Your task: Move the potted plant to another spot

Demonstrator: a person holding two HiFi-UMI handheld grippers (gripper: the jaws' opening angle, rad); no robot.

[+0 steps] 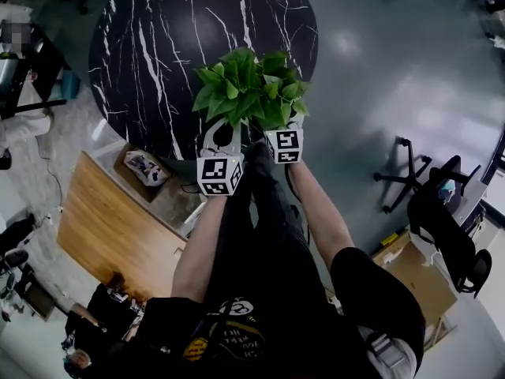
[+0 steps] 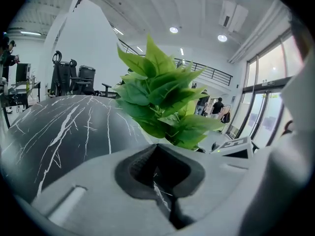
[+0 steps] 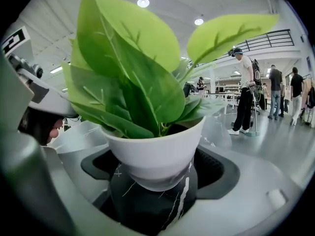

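Two tools meet at the bench's (image 1: 158,54) 6 o'clock edge. The left tool (image 2: 160,173) is nearly shut and empty. The right tool (image 3: 155,193) clasps the upright potted plant (image 3: 152,151) at its 12 o'clock. Bare bench lies beyond.

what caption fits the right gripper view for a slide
Right claw grips the white potted plant over a black marble table

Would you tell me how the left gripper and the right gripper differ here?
The right gripper has the potted plant between its jaws, gripping its white pot; the left gripper is empty, jaws together. The plant fills the right gripper's view dead ahead, but stands ahead and right of the left gripper. Both hover at the black marbled table.
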